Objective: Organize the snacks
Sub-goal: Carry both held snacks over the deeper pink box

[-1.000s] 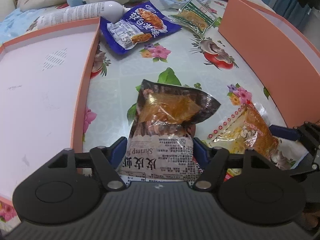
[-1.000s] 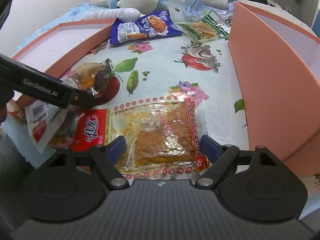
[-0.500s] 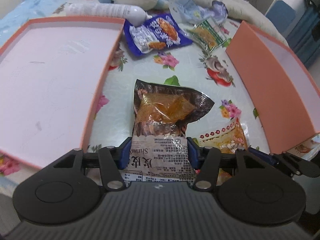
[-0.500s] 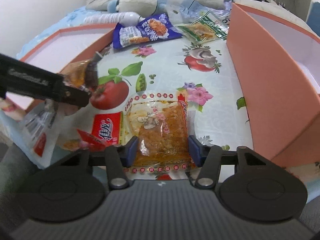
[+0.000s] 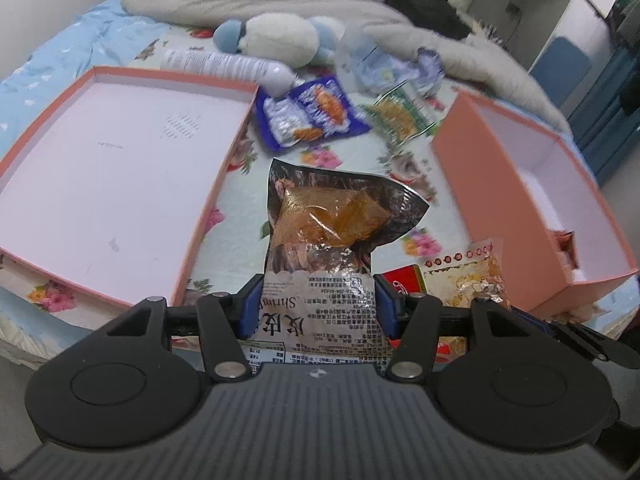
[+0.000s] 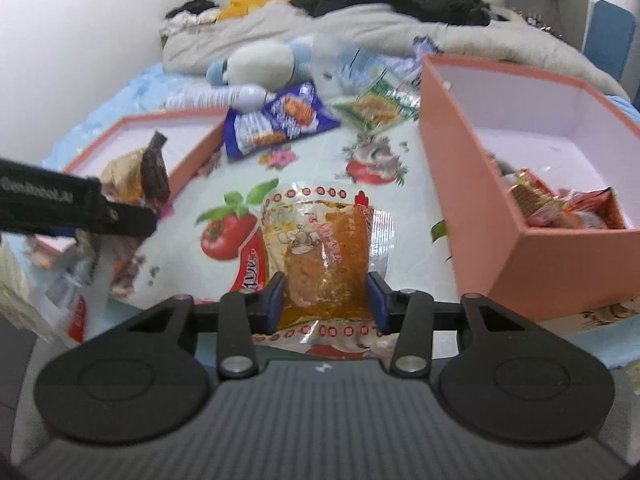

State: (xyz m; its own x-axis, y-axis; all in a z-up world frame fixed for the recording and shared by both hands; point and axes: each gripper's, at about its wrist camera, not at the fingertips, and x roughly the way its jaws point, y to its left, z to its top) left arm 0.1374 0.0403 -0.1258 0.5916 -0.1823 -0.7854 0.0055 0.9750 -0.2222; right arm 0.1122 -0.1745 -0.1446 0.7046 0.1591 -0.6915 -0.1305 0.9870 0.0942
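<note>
My left gripper point(image 5: 318, 304) is shut on a dark shrimp snack bag point(image 5: 320, 232), which it holds up above the flowered cloth. My right gripper point(image 6: 326, 300) grips a clear packet with an orange snack point(image 6: 320, 248); its jaws are still closing, with both pads pressed on the packet's sides. That packet point(image 5: 468, 280) also shows at the lower right of the left wrist view. The shrimp bag point(image 6: 132, 176) appears at the left of the right wrist view. A blue snack bag point(image 5: 312, 116) and a green packet point(image 5: 396, 120) lie further back.
A deep pink box point(image 6: 460, 168) stands on the right with several snacks point(image 6: 560, 204) inside. Its shallow lid point(image 5: 224, 168) lies on the left. Behind are a white bottle point(image 5: 224, 66), a plush toy point(image 5: 280, 40) and grey bedding.
Both grippers have risen with their packets lifted off the cloth. The right jaws narrowed from wide apart onto the orange packet. The left jaws tightened slightly on the shrimp bag.
</note>
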